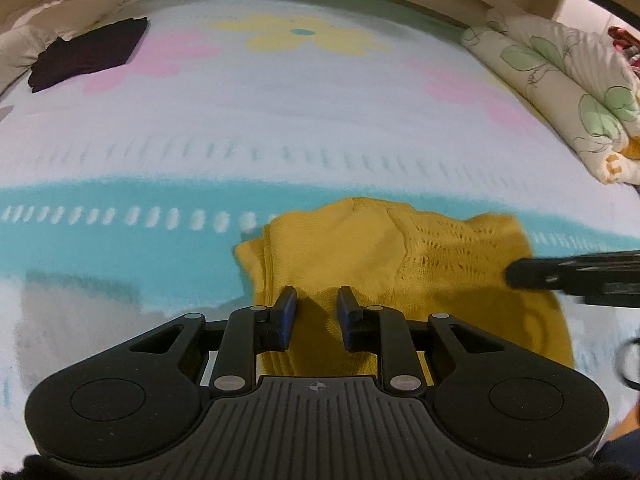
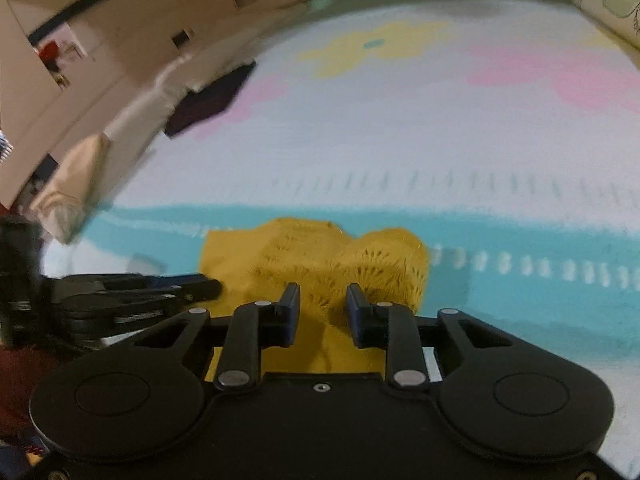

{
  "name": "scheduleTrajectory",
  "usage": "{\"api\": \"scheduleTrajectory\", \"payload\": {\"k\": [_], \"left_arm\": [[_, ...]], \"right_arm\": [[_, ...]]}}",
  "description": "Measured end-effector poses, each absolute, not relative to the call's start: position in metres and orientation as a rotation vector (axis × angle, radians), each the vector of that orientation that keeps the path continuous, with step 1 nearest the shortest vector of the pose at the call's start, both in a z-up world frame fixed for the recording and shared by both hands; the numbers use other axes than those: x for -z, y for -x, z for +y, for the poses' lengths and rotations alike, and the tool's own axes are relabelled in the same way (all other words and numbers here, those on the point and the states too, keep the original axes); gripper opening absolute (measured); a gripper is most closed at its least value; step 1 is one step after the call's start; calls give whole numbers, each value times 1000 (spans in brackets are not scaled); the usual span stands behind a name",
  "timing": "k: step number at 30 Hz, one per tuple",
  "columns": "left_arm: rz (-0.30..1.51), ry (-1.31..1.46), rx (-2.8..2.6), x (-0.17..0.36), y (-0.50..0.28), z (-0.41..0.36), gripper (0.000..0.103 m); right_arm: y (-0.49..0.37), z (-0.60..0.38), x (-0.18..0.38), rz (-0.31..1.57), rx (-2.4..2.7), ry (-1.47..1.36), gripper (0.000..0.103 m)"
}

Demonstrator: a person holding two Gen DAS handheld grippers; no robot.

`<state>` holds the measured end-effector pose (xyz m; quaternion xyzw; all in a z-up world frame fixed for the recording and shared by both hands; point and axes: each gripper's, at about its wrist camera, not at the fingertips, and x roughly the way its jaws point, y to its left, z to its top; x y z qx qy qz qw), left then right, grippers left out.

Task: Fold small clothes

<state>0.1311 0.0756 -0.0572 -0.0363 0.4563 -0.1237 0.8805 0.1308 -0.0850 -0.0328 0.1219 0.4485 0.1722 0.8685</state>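
On the near teal band of the bedspread point(image 1: 320, 128), just beyond both sets of fingers, lies bunched and part-folded as a yellow knit top point(image 1: 384, 248), long axis running left to right across the scene, openwork knit toward the right end, plainer layered edges toward the left. Sits directly ahead of and under the left gripper point(image 1: 317, 308), which points down at the near left part of the cloth; meets the right gripper point(image 2: 323, 304) the same way at the near right part. Leaves neither hand clearly nearer: each at its own end, side by side. Likely turns on this, as a judgement: two holds along the near edge, so a fold carried away toward the far side, across the long axis. Shows both pairs of jaws narrowed to a slim gap with yellow cloth filling it; cannot tell from either view whether the pads actually pinch the knit or merely straddle it. Hides the near hem under the gripper bodies, cuts off each gripper's reach in the other's view, and blurs the cloth's outline, so neckline and sleeves stay unreadable. Keeps, well apart, a dark folded garment point(image 1: 88, 54) far left and a flowered quilt point(image 1: 560, 80) far right.
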Motion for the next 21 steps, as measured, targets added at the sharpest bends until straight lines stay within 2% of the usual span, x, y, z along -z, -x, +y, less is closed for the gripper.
{"api": "scheduleTrajectory", "payload": {"k": [1,3,6,9,11,12,16,19,20,21], "left_arm": [[951,80,265,58,-132,77,23],[952,93,280,56,-135,82,23],[952,101,299,56,-137,86,23],[929,119,290,50,-133,86,23],[897,84,285,41,-122,84,22],[876,59,296,34,-114,82,22],[836,-25,349,23,-85,72,23],[911,-53,355,38,-66,71,24],[926,-63,349,43,-61,73,27],[926,-79,339,47,-55,76,30]], "right_arm": [[-137,-84,42,971,-317,-227,16],[-145,-94,57,988,-282,-241,0],[-150,-109,62,987,-271,-329,0],[-144,-107,58,961,-275,-289,0],[-138,-106,52,935,-280,-279,14],[-133,-106,46,921,-287,-277,25],[-114,-99,27,891,-312,-218,43],[-105,-88,30,926,-330,-171,59],[-103,-84,33,946,-329,-137,64],[-99,-81,37,964,-322,-105,65]]}}
